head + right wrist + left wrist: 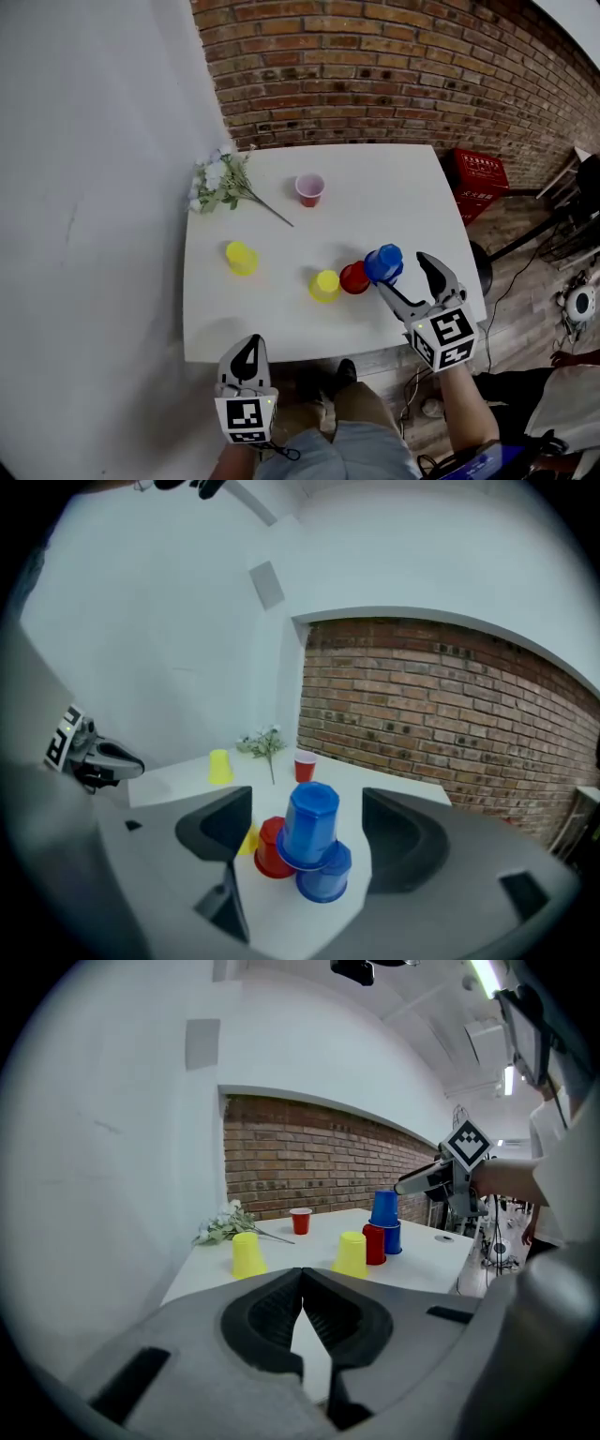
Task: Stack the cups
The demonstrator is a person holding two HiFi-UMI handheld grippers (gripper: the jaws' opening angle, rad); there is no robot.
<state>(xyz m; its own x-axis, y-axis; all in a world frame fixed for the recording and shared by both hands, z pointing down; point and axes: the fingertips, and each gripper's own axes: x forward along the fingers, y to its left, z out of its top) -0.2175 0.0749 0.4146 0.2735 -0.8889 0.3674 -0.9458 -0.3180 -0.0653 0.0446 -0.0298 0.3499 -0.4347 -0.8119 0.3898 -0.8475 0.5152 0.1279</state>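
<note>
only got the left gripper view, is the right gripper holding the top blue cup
observer: no, the right gripper is open; the top blue cup stands between its jaws, untouched
operator: anything on the floor right of the table
observer: a red crate, by the brick wall
operator: where's my left gripper
observer: at the table's near edge, toward its left end

White table (pixel 394 192): flower sprig (pixel 221 182) at far-left corner. Brick wall (pixel 375 66) just behind table; red crate (pixel 479 178) off its right side.
</note>
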